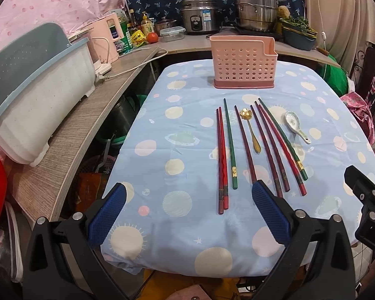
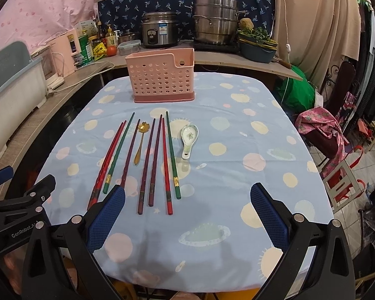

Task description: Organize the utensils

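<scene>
Lacquered chopsticks (image 1: 245, 145), eight, lie side by side mid-surface with two spoons: gold spoon (image 1: 250, 130) among them, ceramic spoon (image 1: 296, 126) beside. Pink holder (image 1: 243, 63) stands beyond. Left hand-held gripper (image 1: 188, 197) and right hand-held gripper (image 2: 187, 197) gape empty at the near edge of the surface (image 1: 275, 262).

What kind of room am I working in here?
Most likely a home kitchen: a rice cooker and steamer pot sit on the counter, and chopsticks lie on a cloth-covered table.

My left gripper (image 1: 188, 193) hangs wide apart over the tablecloth (image 1: 162, 155); chopsticks (image 1: 222, 160), gold spoon (image 1: 250, 130), pink holder (image 1: 242, 62) ahead.
</scene>
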The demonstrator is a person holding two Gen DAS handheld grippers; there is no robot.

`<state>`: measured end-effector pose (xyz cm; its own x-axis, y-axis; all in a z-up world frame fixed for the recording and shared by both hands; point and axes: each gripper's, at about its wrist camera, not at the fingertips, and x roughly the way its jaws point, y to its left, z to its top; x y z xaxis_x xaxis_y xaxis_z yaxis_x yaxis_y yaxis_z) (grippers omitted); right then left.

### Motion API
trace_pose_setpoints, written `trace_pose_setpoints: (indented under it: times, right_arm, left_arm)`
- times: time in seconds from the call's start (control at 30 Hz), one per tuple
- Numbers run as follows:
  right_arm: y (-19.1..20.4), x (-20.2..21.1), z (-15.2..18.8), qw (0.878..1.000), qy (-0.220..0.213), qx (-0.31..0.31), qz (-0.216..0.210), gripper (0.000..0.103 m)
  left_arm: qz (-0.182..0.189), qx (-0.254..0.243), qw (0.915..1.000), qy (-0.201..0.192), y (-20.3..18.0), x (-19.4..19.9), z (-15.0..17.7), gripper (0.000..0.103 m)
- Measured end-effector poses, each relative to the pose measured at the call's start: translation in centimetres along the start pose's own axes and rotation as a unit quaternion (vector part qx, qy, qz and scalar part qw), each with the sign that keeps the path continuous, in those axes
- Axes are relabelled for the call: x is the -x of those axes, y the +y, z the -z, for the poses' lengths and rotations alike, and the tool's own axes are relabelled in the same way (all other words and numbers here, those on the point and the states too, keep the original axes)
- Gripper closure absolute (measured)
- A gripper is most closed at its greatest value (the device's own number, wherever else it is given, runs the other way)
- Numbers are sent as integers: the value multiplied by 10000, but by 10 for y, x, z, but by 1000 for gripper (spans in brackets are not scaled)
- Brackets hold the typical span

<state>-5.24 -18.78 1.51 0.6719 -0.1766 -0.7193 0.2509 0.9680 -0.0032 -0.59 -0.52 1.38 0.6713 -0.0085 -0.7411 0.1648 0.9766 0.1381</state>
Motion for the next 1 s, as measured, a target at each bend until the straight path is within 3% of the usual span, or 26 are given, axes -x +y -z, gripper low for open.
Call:
trace_pose_setpoints:
  times: [1.0]
  right_arm:
    - [7, 5, 2, 10000, 14, 1, -3, 7]
  left_arm:
    - [54, 54, 10000, 14, 5, 0, -3, 7]
